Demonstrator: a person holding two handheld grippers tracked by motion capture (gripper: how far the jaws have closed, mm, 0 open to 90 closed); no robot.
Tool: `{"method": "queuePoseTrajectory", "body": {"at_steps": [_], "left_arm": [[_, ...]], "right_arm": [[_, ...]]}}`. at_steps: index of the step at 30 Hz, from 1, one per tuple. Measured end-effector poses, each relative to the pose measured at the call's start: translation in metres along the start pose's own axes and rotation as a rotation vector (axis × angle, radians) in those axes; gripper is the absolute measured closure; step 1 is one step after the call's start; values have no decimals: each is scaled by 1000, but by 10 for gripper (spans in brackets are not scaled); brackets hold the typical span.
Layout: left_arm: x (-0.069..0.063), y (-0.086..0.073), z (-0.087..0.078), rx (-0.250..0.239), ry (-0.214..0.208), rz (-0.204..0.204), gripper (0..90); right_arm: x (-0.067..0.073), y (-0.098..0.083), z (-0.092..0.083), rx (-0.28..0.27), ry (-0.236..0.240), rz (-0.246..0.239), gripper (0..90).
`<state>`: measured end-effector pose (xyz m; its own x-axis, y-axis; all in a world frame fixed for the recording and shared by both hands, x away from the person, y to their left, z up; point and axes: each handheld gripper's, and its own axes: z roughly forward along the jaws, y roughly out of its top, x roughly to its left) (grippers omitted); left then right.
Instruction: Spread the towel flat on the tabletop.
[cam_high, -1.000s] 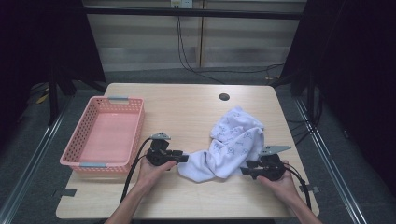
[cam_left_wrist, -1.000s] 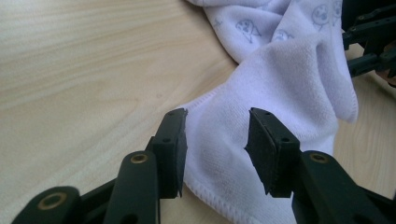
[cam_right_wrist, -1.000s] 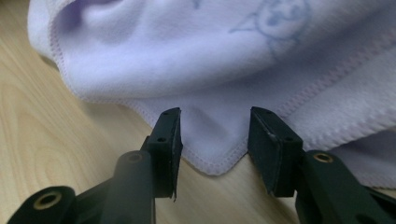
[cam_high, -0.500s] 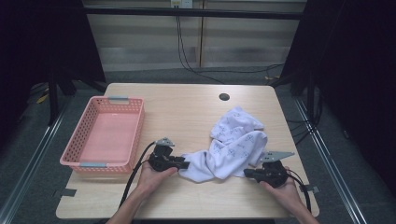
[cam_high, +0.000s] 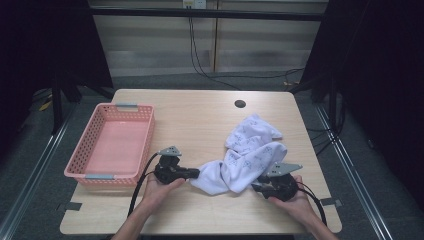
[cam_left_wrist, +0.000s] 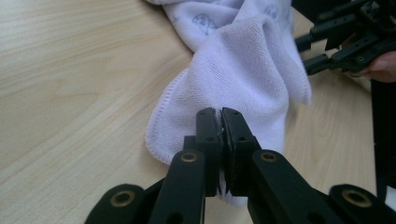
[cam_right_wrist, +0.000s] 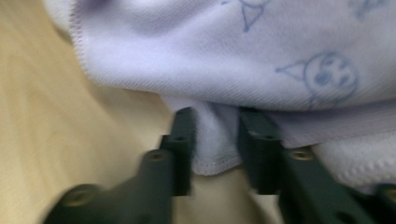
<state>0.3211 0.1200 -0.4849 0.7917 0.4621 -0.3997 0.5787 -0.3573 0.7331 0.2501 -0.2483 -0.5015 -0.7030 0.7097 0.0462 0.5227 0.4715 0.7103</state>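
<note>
Around the counter the room is dark: black curtains at both sides, a pale panelled wall at the far end with cables hanging down it, and grey floor with metal rails along the left and right. On the light wooden top a small dark round hole sits near the far edge. At the left a pink basket reaches out to the counter's left edge.

Right of the centre a white towel with a faint blue print lies crumpled, running from the middle right down toward the near edge, between the two hands.

At the near left, the left hand-held gripper has just been closing and is now clenched on the towel's near-left corner; the left gripper view shows its black jaws pressed together with a thin white edge of cloth pinched between them. At the near right, the right hand-held gripper meets the towel's near-right end. The right gripper view shows its jaws parted, having just been opening a little, with a hemmed fold of towel lying in the gap; whether the pads press on it I cannot tell.

The left gripper view also shows the towel's stitched hem and looped weave, and the right hand-held gripper beyond it.
</note>
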Motion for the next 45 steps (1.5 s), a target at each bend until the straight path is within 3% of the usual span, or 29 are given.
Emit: {"method": "queuePoseTrajectory", "body": {"at_steps": [1, 2, 5, 8, 11, 13, 15, 17, 19, 21, 22, 24, 26, 27, 30, 33, 36, 38, 41, 45], "left_arm": [[-2, 0, -1, -8, -4, -2, 853], [-4, 0, -2, -7, -3, 6, 841], [-15, 0, -5, -13, -10, 43, 834], [-25, -2, -9, -7, -14, 93, 855], [-36, -5, -10, 11, -28, 153, 862], [-48, -10, -8, 57, -56, 211, 862], [-58, -16, -4, 109, -82, 243, 861], [-63, -22, 1, 140, -109, 249, 842], [-64, -23, 2, 136, -116, 235, 740], [-60, -17, 0, 82, -129, 190, 675], [-54, -12, -3, 28, -132, 146, 650], [-48, -8, -2, -5, -112, 111, 627], [-44, -5, 6, 18, -82, 107, 638], [-44, -6, 9, 37, -93, 105, 626], [-52, -10, 17, 80, -140, 154, 571], [-56, -10, 10, 41, -173, 142, 529], [-59, -14, 2, 41, -168, 141, 502], [-63, -20, 2, 72, -172, 147, 497], [-71, -29, 8, 139, -195, 185, 487], [-78, -38, 18, 213, -193, 228, 436]], "right_arm": [[2, -2, -4, 7, 11, 6, 803], [2, -4, -7, 20, 27, 19, 840], [0, -8, -15, 40, 75, 71, 863], [-9, -7, -37, -52, 103, 150, 866], [-24, -8, -71, -165, 61, 210, 867], [-35, -11, -88, -209, 17, 242, 867], [-47, -15, -102, -241, -19, 283, 867], [-57, -20, -109, -255, -44, 311, 867], [-59, -23, -108, -251, -41, 312, 866], [-57, -25, -102, -239, -35, 307, 867], [-57, -25, -100, -235, -33, 303, 866], [-54, -24, -95, -219, -25, 295, 866], [-53, -22, -93, -221, -16, 294, 866], [-53, -22, -92, -221, -15, 294, 866], [-53, -23, -91, -222, -17, 299, 866], [-53, -24, -91, -223, -14, 303, 866], [-54, -25, -90, -218, -12, 306, 866], [-54, -25, -89, -218, -11, 307, 866], [-54, -25, -89, -217, -16, 311, 866], [-54, -26, -88, -211, -16, 314, 865]]}}
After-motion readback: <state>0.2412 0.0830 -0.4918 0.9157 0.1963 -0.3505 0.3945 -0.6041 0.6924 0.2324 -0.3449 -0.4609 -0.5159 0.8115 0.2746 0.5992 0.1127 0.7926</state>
